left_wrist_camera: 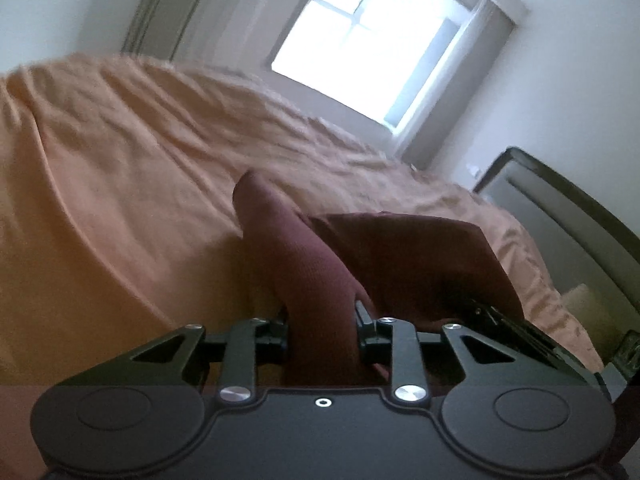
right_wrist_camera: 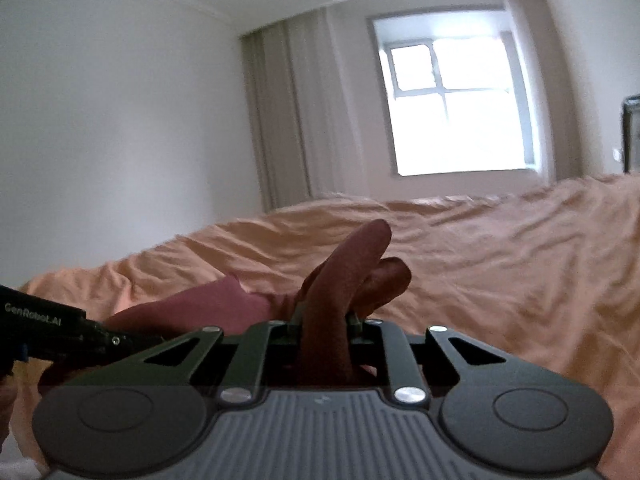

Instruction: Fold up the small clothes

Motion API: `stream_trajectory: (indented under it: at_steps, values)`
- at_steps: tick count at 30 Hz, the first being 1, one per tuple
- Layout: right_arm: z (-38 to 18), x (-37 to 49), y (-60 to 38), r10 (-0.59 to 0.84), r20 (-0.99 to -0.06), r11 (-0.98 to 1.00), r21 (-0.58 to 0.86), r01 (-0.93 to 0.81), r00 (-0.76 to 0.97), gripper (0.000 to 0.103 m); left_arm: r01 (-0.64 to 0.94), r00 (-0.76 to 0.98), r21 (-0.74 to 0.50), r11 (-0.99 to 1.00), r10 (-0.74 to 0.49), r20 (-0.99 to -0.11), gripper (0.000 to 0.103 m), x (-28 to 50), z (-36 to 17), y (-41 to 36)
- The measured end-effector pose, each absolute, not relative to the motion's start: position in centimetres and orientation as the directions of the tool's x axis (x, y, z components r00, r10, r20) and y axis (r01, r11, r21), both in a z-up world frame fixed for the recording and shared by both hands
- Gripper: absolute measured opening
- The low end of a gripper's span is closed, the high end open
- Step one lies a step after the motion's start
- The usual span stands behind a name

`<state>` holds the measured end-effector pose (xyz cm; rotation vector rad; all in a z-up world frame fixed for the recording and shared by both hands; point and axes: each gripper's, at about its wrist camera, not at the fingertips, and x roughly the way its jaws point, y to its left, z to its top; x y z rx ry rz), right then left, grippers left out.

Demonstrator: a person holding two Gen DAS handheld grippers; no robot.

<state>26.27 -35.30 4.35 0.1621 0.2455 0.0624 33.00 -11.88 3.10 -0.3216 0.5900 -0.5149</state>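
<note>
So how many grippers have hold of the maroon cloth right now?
2. The left gripper pinches a raised fold of the maroon cloth above the orange bedspread; the right gripper clamps another fold alongside.

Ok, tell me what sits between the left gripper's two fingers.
A bunched fold of the maroon garment fills the left gripper, seen in the left wrist view.

Both wrist cameras sit low, close over the bed (left_wrist_camera: 120,160), facing the window (right_wrist_camera: 452,108), which both views share.
</note>
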Motion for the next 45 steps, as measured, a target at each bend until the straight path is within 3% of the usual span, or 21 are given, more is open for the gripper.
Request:
stream_trajectory:
  at_steps: [8,11,15,17,18,21,25,30,35,45]
  values:
    - [6.6,33.8,-32.8,0.14,-0.14,0.975,0.193,-0.112,0.98,0.018,0.356,0.805,-0.36,0.862,-0.478,-0.35,0.031,37.9,6.2,-8.2]
    - [5.9,37.4,-32.6,0.145,-0.166,0.97,0.218,-0.108,0.975,0.018,0.333,0.812,-0.38,0.863,-0.467,-0.35,0.031,40.1,4.6,-6.8]
    - [2.1,41.2,-32.6,0.144,-0.279,0.964,0.257,-0.071,0.95,0.02,0.246,0.789,-0.419,0.874,-0.432,-0.437,0.036,42.6,0.6,-5.6]
    - [-0.2,42.6,-32.6,0.123,-0.361,0.963,0.267,-0.024,0.924,0.03,0.222,0.782,-0.445,0.868,-0.431,-0.45,0.041,43.0,-0.9,-4.9]
    - [-1.0,43.1,-32.6,0.112,-0.387,0.964,0.267,-0.005,0.915,0.04,0.228,0.779,-0.46,0.858,-0.444,-0.443,0.044,43.0,-1.3,-4.5]
    - [-2.0,43.9,-33.9,0.138,-0.404,0.943,0.333,0.005,0.904,0.062,0.218,0.775,-0.486,0.846,-0.453,-0.441,0.052,43.4,-1.7,-3.8]
    - [-2.6,44.1,-35.0,0.15,-0.403,0.922,0.388,0.02,0.903,0.074,0.217,0.772,-0.502,0.837,-0.462,-0.437,0.054,43.3,-1.8,-3.8]
    - [-1.7,42.4,-34.9,0.114,-0.397,0.932,0.36,0.04,0.911,0.098,0.213,0.777,-0.506,0.836,-0.459,-0.431,0.094,41.7,-0.7,-3.4]
    - [0.9,38.1,-34.7,0.131,-0.369,0.917,0.399,0.029,0.92,0.103,0.228,0.801,-0.512,0.828,-0.459,-0.384,0.102,38.2,2.3,-2.6]
    - [8.2,27.7,-30.6,0.15,-0.237,0.938,0.34,-0.063,0.96,0.103,0.274,0.867,-0.344,0.898,-0.386,-0.316,0.102,28.2,8.4,-2.4]
